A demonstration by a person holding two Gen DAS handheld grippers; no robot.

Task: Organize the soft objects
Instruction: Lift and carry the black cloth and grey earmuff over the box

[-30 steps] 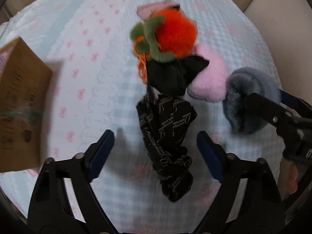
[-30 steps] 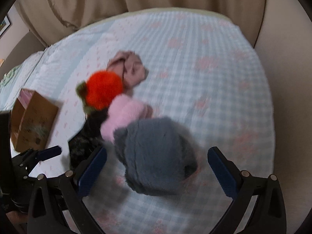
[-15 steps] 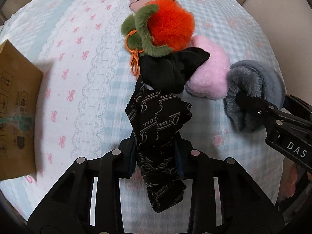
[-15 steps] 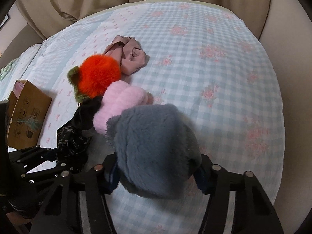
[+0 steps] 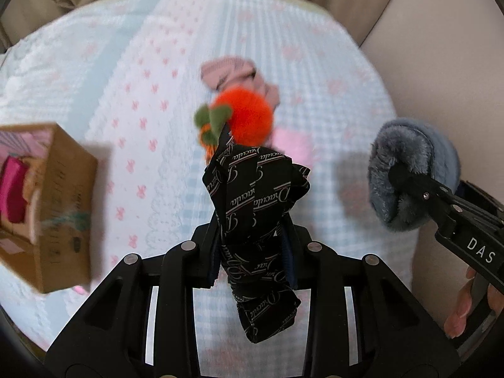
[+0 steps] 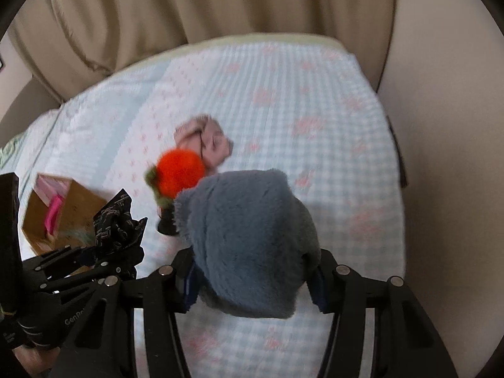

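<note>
A checked blanket [image 5: 330, 63] covers the bed. The cardboard box [image 5: 60, 208] lies left of both tongs, nearer the left gripper [image 5: 252, 245], clamped on the black scarf [image 5: 255, 195]. The right gripper [image 6: 252, 283], farther from the box, pinches the grey plush [image 6: 249, 236].

On the bedspread [image 5: 151, 72], I see the cardboard box [image 5: 60, 208] at left, the pompom [image 5: 249, 119] at centre, a crumpled cloth [image 5: 233, 72] just behind it, touching.

Left claw [image 5: 252, 252] clamped on black cloth [image 5: 255, 189]; right claw [image 6: 252, 280] clamped on grey plush [image 6: 249, 239], both raised.
</note>
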